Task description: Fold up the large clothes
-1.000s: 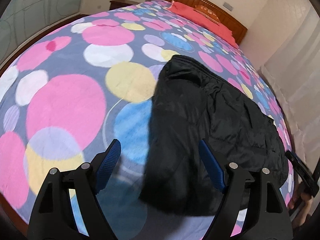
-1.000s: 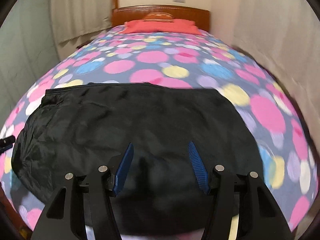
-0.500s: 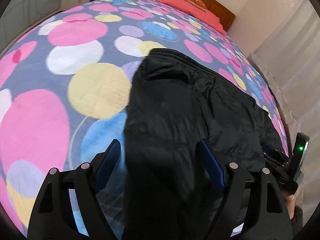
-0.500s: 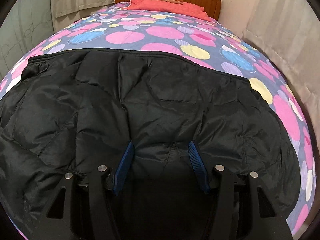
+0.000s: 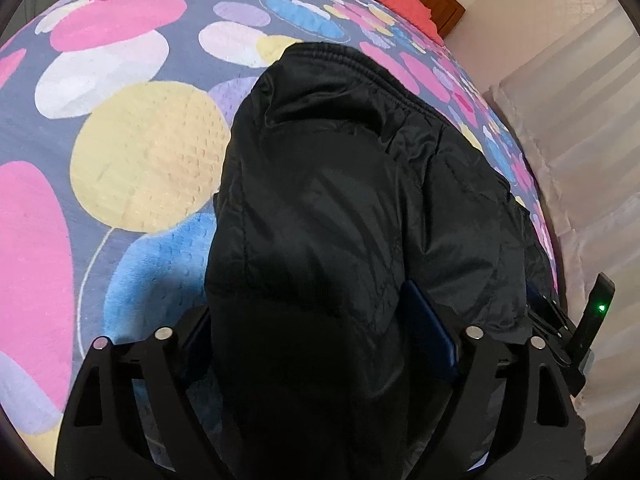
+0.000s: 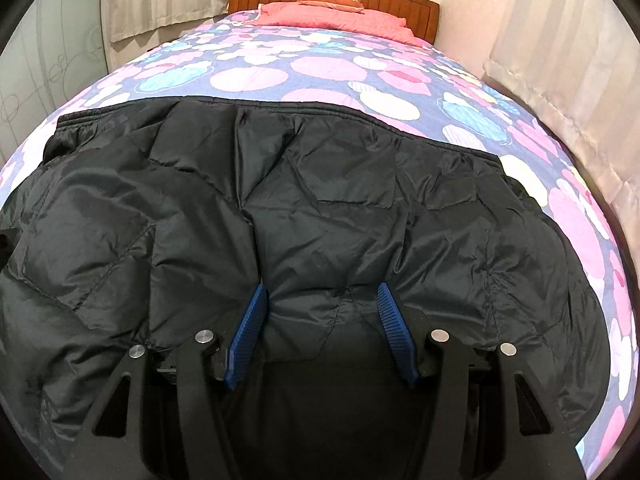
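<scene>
We see the black puffer jacket [image 6: 320, 208] spread across the near end of the polka-dot bedspread [image 6: 328, 68], its elastic hem toward twelve o'clock. Our right gripper [image 6: 320, 332] stands wide apart over the fabric, clasping nothing. Our left gripper [image 5: 316, 344] straddles a thick fold (blue pads [image 5: 430, 332] half buried), jaws still spread.

L tongs [image 5: 316, 344] spread wide, low; R tongs [image 6: 322, 334] spread wide, low.
</scene>
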{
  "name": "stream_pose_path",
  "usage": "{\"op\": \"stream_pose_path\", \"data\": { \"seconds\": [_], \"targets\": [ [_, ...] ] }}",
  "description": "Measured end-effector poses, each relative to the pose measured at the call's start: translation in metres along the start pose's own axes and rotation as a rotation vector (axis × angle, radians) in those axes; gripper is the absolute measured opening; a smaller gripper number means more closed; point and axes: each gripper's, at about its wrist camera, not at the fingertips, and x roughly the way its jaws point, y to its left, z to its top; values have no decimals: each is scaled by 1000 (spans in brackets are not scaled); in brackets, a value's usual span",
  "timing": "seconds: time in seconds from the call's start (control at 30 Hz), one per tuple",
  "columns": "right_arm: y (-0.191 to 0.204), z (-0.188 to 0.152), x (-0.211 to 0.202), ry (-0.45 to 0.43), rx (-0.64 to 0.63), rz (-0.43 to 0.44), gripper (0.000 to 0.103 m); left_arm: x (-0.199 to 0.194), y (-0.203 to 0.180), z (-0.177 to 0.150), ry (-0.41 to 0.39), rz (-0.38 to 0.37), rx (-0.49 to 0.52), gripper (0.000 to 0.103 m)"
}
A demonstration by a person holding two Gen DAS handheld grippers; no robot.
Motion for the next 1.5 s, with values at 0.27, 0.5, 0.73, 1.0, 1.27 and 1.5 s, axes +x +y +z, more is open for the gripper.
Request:
{"op": "stream_pose_path", "data": {
  "seconds": [0.27, 0.5, 0.73, 1.0, 1.27, 1.5],
  "targets": [
    [0, 0, 0, -9, 4, -3, 58, 12, -11, -2, 15, 0, 85, 88],
    [-1, 0, 2, -12, 13, -6, 58, 16, -15, -2, 16, -37, 110, 69],
    [0, 2, 3, -7, 30, -9, 58, 17, -17, -3, 7, -33, 113, 72],
    [0, 2, 2, -16, 32, -12, 58, 7, -30, -7, -1, -61, 138, 27],
    [1, 0, 1, -26, 36, -10, 58, -30, -58, -2, -64, -89, 149, 18],
    [-11, 3, -8, -24, 55, 39, 58, -61, -116, -1, -84, -140, 205, 16]
  ]
}}
